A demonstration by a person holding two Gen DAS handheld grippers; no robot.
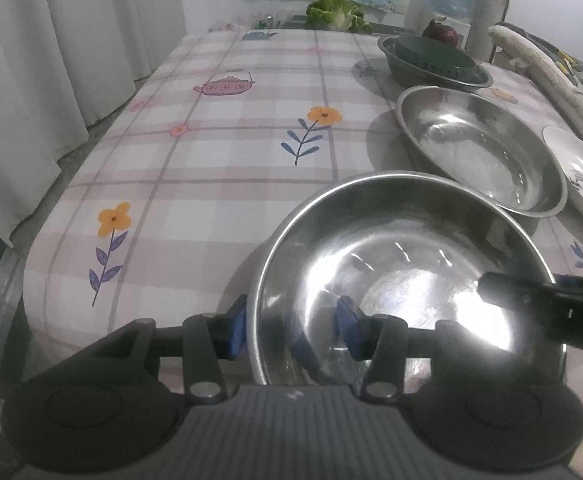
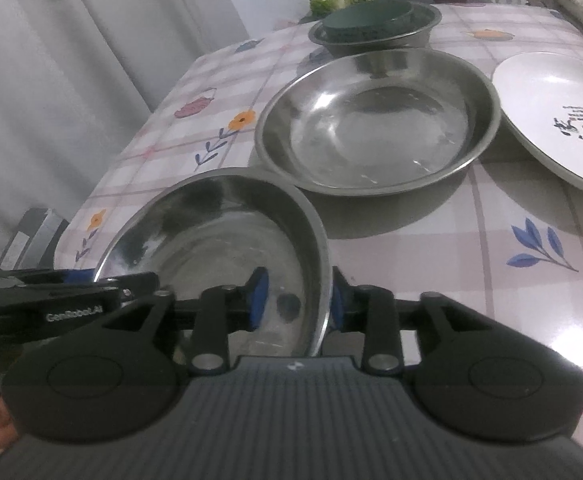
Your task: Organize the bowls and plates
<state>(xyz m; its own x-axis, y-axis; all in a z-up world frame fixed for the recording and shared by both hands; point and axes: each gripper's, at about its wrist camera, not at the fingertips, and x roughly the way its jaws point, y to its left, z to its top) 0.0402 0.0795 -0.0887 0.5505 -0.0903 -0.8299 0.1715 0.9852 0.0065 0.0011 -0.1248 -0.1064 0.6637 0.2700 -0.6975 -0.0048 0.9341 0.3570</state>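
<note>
Near shiny steel round bowl (image 1: 403, 276) sits on checked-cloth worktop (image 1: 211, 160) w/ both tongs straddling its rim, left tongs (image 1: 293, 330) & right tongs (image 2: 297, 300) slack, pads not pressing. Looks like release step; next prob. back off, fetch white printed plate (image 2: 559, 116).

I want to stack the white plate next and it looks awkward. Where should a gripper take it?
Grip the white plate by its thin rim, at the near edge facing the grippers. It sits tilted, its far side seemingly propped, so that rim looks easiest to straddle; the steel dish crowds its left side.
</note>
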